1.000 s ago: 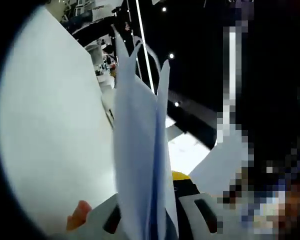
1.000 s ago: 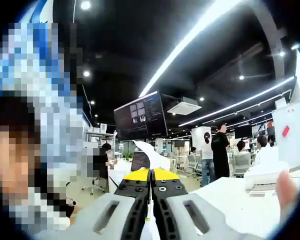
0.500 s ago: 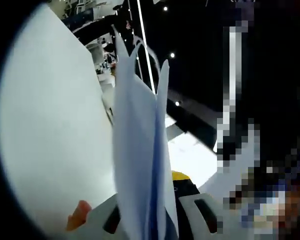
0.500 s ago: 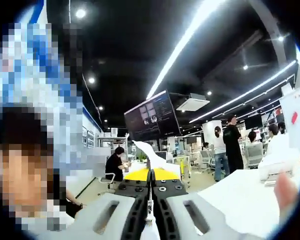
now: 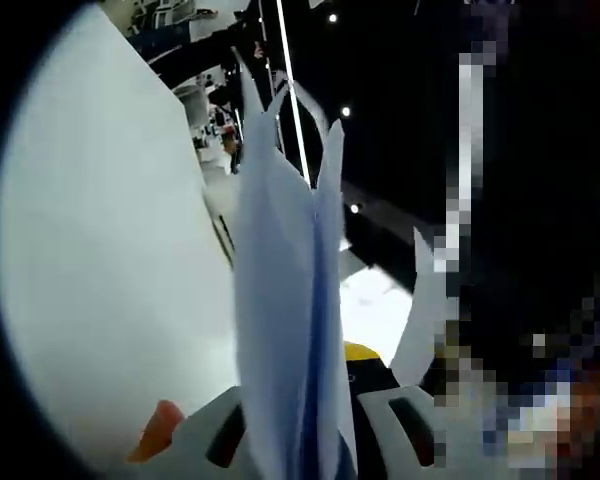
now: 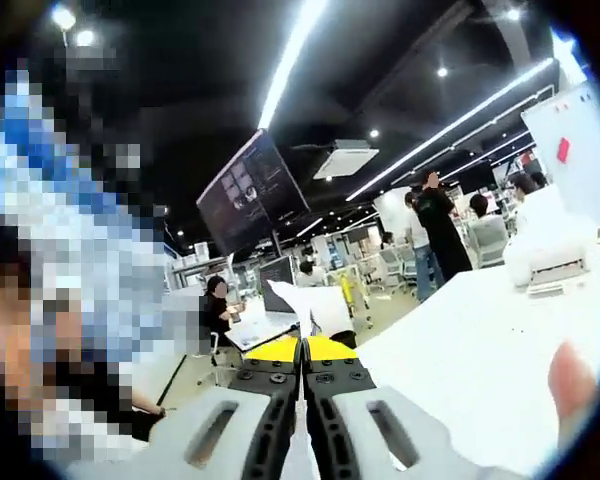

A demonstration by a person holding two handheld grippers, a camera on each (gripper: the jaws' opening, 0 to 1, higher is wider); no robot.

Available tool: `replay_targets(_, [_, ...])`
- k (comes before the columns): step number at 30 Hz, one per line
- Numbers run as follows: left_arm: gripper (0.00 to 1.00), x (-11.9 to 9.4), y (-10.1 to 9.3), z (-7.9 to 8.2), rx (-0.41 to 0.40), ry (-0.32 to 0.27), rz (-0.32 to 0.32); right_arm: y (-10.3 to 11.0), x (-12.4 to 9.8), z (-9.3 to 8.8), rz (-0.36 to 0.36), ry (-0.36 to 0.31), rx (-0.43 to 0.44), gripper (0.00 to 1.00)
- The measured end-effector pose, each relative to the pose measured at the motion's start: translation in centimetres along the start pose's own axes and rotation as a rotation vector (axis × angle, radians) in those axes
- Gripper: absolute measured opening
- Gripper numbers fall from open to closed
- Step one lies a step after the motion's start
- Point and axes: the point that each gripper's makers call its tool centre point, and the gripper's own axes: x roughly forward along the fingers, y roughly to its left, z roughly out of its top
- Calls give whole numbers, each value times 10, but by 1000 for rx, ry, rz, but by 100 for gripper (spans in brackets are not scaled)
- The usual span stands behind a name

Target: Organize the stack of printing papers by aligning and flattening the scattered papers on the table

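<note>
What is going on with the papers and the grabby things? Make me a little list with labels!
left gripper: shut on a bunch of white printing papers that stand up edge-on between its jaws
right gripper: shut on a thin white paper sheet that sticks out past its yellow tips
white table: stretches to the right in the right gripper view
white printer: on the table's far end
room: office, ceiling light strips, hanging dark screen

- Left gripper view: dim and soft, with the papers (image 5: 285, 330) close to the lens out of focus and tinted blue.
- A white sheet (image 5: 110, 270) at left glows pale against a black ceiling.
- Right gripper view: brighter and sharper, lit by a ceiling light strip (image 6: 290, 50) flaring at top centre.
- Straight lines bow toward the edges.
</note>
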Motion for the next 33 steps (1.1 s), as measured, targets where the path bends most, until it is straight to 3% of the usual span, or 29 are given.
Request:
replay_targets(5, [6, 0, 1, -1, 4, 3, 1, -10, 5, -9, -26, 20, 6, 0])
replay_targets(17, [6, 2, -3, -3, 5, 8, 0, -27, 6, -6, -73, 50, -14, 0])
replay_targets(29, [6, 6, 0, -4, -3, 16, 10, -70, 26, -20, -107, 119, 34, 0])
replay_targets(33, [6, 5, 2, -2, -4, 15, 13, -77, 31, -34, -98, 215, 0, 0])
